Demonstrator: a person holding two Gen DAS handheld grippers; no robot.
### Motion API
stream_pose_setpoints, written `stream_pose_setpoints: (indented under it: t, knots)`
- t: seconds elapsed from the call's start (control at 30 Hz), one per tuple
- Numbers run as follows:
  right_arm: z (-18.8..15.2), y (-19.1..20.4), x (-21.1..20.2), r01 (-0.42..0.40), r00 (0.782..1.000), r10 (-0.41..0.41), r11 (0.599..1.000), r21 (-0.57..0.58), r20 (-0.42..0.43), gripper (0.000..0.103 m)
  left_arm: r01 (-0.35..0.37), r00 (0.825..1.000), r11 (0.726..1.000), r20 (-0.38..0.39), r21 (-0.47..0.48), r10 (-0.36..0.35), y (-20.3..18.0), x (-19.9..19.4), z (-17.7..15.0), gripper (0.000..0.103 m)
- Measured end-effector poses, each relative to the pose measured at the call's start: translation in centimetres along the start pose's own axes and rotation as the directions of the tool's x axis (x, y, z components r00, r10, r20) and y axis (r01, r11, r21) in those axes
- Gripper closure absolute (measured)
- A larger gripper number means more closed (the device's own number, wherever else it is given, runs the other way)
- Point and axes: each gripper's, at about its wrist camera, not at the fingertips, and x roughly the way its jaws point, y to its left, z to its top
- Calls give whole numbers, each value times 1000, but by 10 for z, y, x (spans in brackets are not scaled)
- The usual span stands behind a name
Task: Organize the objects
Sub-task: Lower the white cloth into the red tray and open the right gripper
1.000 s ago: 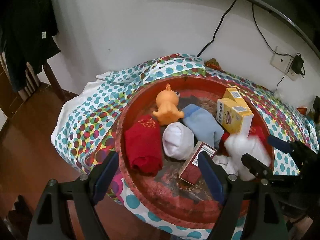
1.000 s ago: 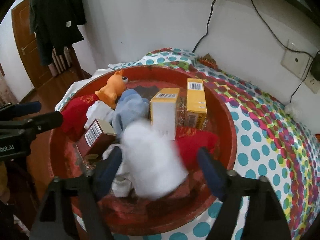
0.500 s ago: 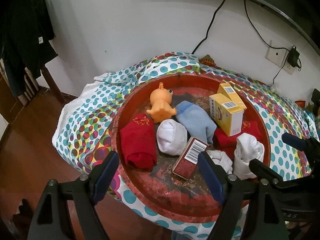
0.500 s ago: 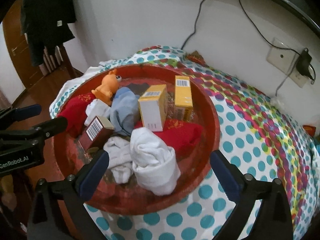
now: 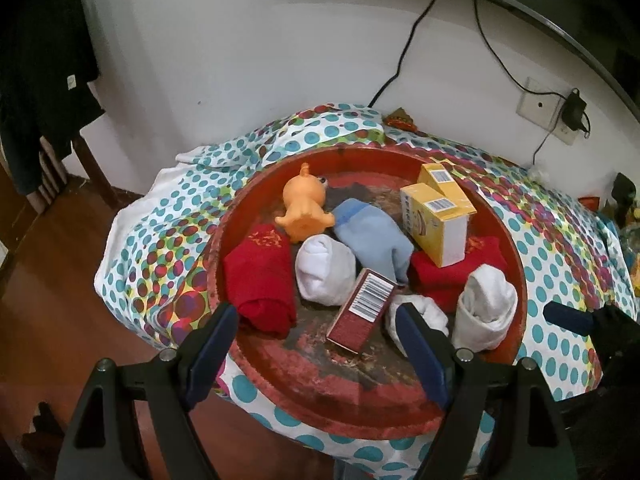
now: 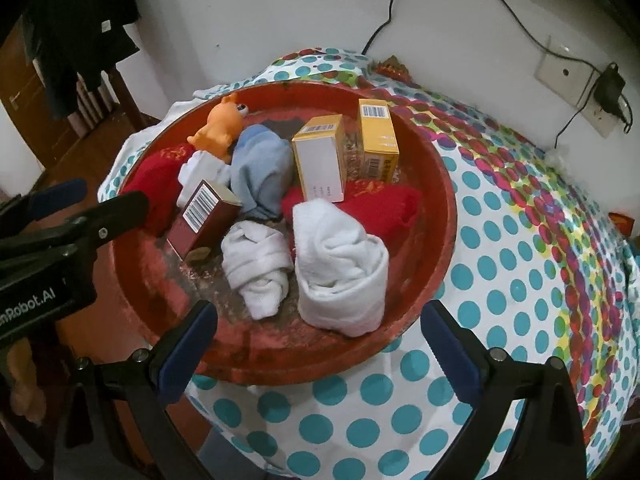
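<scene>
A round red tray (image 5: 516,268) (image 6: 440,184) on the dotted cloth holds an orange toy (image 5: 304,208) (image 6: 220,128), a light blue sock roll (image 5: 372,240), two red cloth rolls (image 5: 260,276) (image 6: 384,204), three white sock rolls, two yellow boxes (image 5: 436,220) (image 6: 320,156) and a dark red box (image 5: 364,312) (image 6: 202,216). The biggest white roll (image 6: 340,272) (image 5: 486,308) stands at the tray's near right rim. My right gripper (image 6: 320,336) is open, held back just in front of it with nothing between the fingers. My left gripper (image 5: 316,340) is open over the tray's near edge.
The tray rests on a polka-dot cloth (image 6: 520,240) over a table against a white wall. A wall socket with a charger (image 6: 576,76) and cables sit at the back right. Wooden floor (image 5: 48,320) and hanging dark clothes (image 5: 36,60) lie to the left.
The right gripper's jaws opened wide and let the big white sock roll go; it now stands in the tray near the rim. The right gripper drew back. The left gripper barely moved.
</scene>
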Motion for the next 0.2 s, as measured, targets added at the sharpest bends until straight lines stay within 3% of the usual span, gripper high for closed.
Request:
stream_pose_setpoints:
  t: [0.2]
  knots:
    - [1, 3, -1, 12, 1000, -12, 1000, -4, 0, 2, -21, 999, 1000, -27, 17, 22, -7, 1, 0, 20]
